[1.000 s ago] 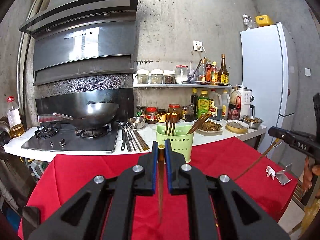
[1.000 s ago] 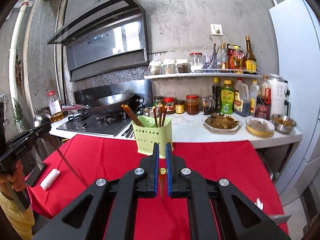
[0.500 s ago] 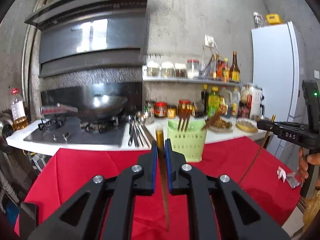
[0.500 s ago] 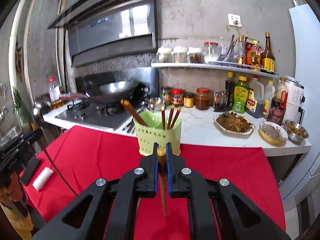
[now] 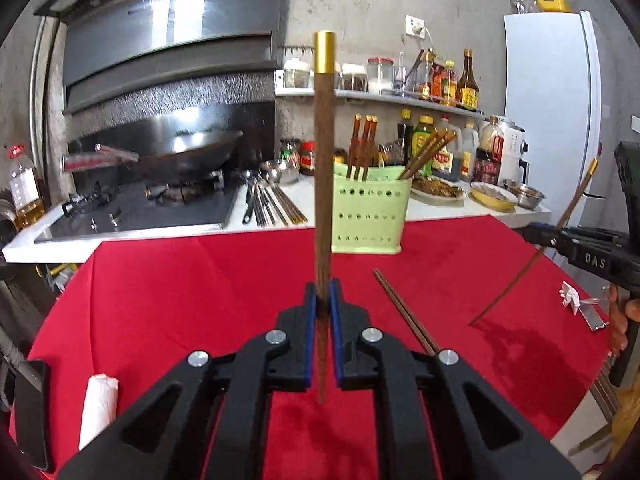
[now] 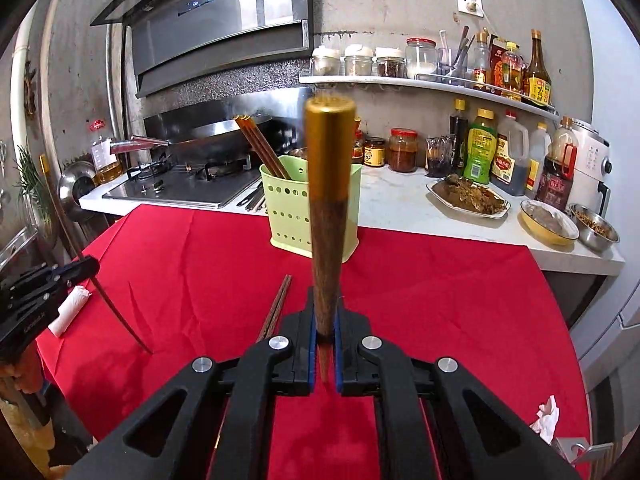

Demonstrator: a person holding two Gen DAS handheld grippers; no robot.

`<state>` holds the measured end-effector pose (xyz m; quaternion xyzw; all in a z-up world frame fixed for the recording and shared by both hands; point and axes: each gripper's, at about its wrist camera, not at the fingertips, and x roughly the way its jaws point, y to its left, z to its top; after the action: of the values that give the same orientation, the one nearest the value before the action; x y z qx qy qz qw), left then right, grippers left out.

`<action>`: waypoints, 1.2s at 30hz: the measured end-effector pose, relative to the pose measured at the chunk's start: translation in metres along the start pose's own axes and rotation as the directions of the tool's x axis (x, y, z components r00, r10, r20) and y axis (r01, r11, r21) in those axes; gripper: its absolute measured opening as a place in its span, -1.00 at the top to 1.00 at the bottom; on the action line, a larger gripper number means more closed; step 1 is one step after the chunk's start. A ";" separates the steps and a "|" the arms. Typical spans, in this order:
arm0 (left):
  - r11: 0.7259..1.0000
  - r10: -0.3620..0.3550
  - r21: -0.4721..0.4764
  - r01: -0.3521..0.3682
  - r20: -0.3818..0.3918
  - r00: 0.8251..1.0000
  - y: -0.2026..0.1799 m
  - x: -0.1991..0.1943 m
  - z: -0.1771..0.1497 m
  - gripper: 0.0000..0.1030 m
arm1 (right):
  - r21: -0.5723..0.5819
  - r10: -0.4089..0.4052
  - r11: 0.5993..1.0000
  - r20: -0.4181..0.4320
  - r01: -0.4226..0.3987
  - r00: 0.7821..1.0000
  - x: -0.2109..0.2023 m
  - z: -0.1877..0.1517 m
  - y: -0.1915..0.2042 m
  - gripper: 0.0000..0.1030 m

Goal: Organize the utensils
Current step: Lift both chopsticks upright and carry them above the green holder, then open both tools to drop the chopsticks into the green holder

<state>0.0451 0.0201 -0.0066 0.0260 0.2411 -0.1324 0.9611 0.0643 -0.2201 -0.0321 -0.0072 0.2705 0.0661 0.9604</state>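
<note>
My left gripper [image 5: 322,292] is shut on a brown chopstick [image 5: 323,160] with a gold cap, held nearly upright, its thin tip just above the red tablecloth [image 5: 180,288]. My right gripper [image 6: 324,304] is shut on a matching chopstick [image 6: 329,208], gold end up. Each gripper shows in the other's view: the right gripper [image 5: 580,250] at the right edge, the left gripper [image 6: 48,280] at the left edge. A pale green perforated holder [image 5: 370,208] [image 6: 288,208] with several chopsticks stands at the cloth's far edge. A pair of chopsticks [image 5: 404,312] [image 6: 276,308] lies on the cloth between the grippers.
A white tissue roll [image 5: 98,408] and a dark phone [image 5: 30,408] lie at the cloth's left edge, crumpled tissue [image 5: 570,298] at the right. Behind the cloth is a counter with a stove and wok [image 5: 180,152], loose metal utensils [image 5: 268,204], jars, bottles and dishes [image 6: 468,200].
Both grippers have sunk toward the table and tipped downward. The held chopsticks now stand tall in each view, and the pair lying on the cloth has come into sight.
</note>
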 end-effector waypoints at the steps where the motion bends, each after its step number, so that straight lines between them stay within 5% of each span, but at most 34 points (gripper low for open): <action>1: 1.000 -0.004 -0.008 0.004 0.006 1.000 0.001 0.000 0.001 0.87 | 0.003 0.002 1.000 0.002 -0.002 1.000 -0.001 0.000 0.000 0.88; 10: 0.998 -0.006 -0.064 0.015 0.134 0.991 0.014 0.023 0.054 0.87 | 0.030 -0.024 0.999 0.072 0.022 0.997 0.002 0.035 -0.014 0.88; 17: 0.999 -0.002 -0.049 0.013 0.233 0.973 0.019 0.058 0.128 0.87 | 0.005 -0.127 0.992 0.230 0.129 0.965 0.003 0.111 -0.029 0.88; 22: 0.997 -0.047 -0.051 0.062 0.254 0.966 0.015 0.091 0.172 0.87 | 0.006 -0.092 0.996 0.303 0.094 0.949 0.017 0.159 -0.041 0.88; 27: 0.990 -0.106 -0.062 0.123 0.230 0.967 0.010 0.133 0.198 0.87 | 0.013 -0.019 1.000 0.287 0.016 0.958 0.051 0.187 -0.047 0.88; 36: 0.984 -0.151 -0.070 0.163 0.149 0.977 0.005 0.192 0.184 0.87 | -0.019 0.033 0.999 0.163 -0.030 0.986 0.118 0.179 -0.039 0.87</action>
<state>0.2934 -0.0426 0.0657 -0.0423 0.1783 -0.1995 0.9626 0.2618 -0.2355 0.0585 -0.0052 0.1904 0.0837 0.9781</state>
